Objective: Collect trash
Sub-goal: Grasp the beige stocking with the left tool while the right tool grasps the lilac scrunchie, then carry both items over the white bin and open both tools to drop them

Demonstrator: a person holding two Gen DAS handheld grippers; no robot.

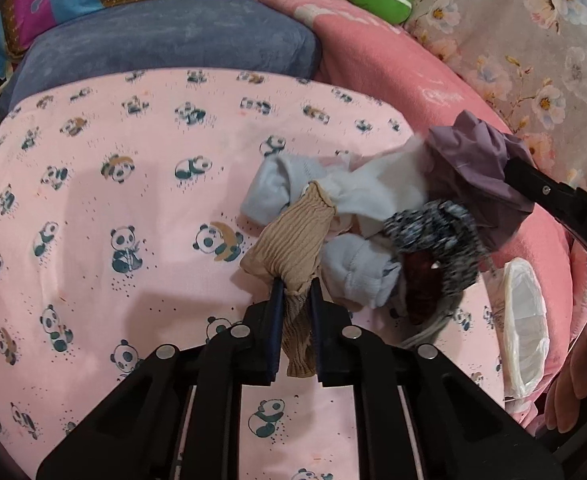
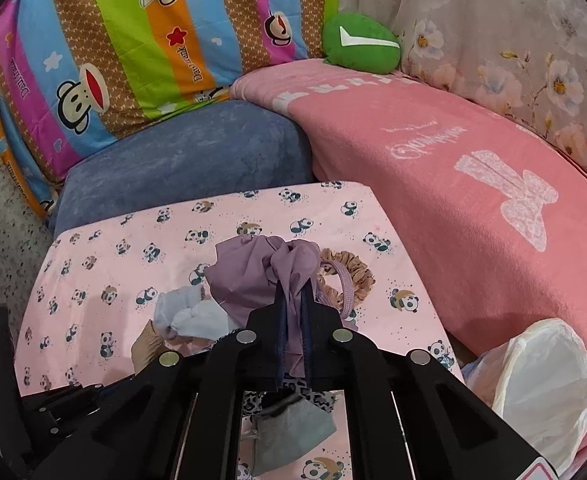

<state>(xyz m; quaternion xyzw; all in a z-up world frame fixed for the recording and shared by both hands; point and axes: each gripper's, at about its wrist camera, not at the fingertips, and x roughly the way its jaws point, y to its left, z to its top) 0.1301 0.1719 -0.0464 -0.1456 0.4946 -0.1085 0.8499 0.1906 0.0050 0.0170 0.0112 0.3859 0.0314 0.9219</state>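
My left gripper (image 1: 295, 286) is shut on a beige ribbed sock (image 1: 293, 240), held at the near edge of a pile of white, grey and dark red cloth (image 1: 357, 216) on the panda-print surface (image 1: 113, 200). My right gripper (image 2: 291, 292) is shut on a purple cloth (image 2: 253, 272) and holds it above the pile; it also shows in the left wrist view (image 1: 473, 164) at the right. A white-lined trash bin (image 2: 545, 388) stands at the right of the surface, also in the left wrist view (image 1: 525, 328).
A tan scrunchie (image 2: 357, 276) and a purple cord (image 2: 343, 288) lie behind the purple cloth. A grey cloth (image 2: 293, 432) lies under the right gripper. A blue cushion (image 2: 181, 164), a pink blanket (image 2: 453, 168), a striped pillow (image 2: 133, 40) and a green toy (image 2: 357, 42) border the surface.
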